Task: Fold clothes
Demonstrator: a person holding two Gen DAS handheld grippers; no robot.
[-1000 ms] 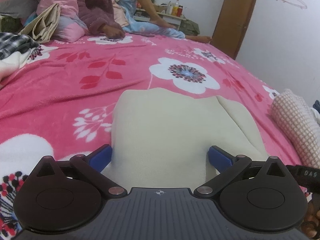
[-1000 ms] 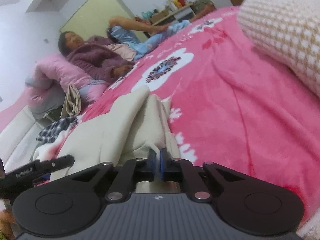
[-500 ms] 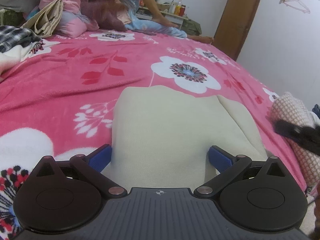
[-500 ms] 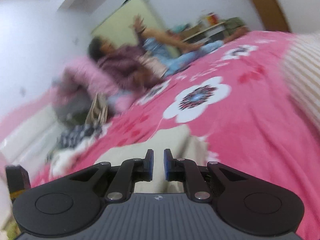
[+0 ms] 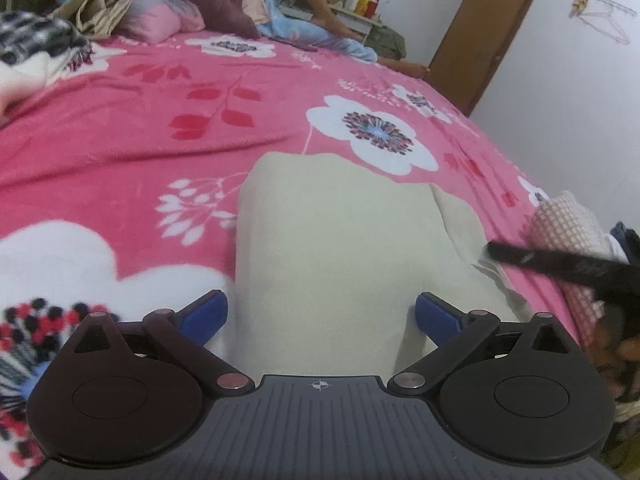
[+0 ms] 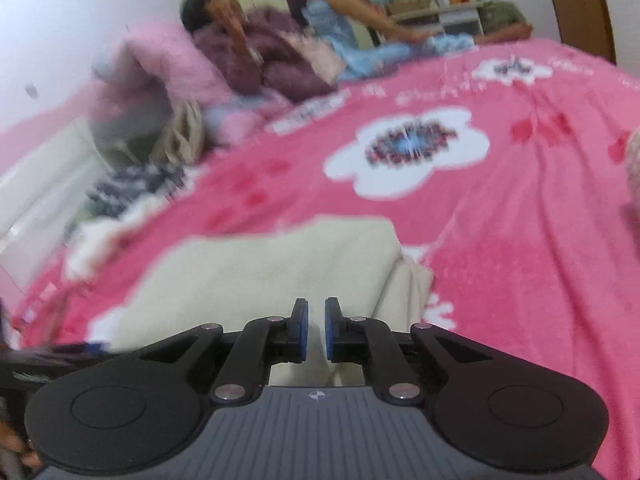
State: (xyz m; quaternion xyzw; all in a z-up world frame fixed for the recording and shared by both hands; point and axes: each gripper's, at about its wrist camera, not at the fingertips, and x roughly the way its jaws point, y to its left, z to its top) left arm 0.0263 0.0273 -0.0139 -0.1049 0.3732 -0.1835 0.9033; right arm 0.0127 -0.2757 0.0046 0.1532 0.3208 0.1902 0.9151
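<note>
A cream garment [image 5: 340,240] lies folded flat on the pink flowered blanket [image 5: 120,140]. My left gripper [image 5: 320,312] hovers over its near edge, jaws wide and just beginning to close, the cloth below and between the blue pads without touching them. The right gripper [image 5: 560,264] shows as a blurred black bar at the garment's right edge. In the right wrist view the right gripper [image 6: 316,332] hangs above the cream garment [image 6: 272,276]. Its jaws are closing to a narrow gap with nothing gripped.
A pink-and-white checked garment [image 5: 568,232] lies at the bed's right edge. Plaid and white clothes [image 5: 36,40] are heaped at the far left. A person [image 6: 260,52] reclines against pillows at the far end. A brown door [image 5: 492,32] and white wall stand beyond.
The right gripper let go of the cream cloth's edge, rose, and rolled level. The cloth now lies flat. The left gripper stayed over the garment's near edge.
</note>
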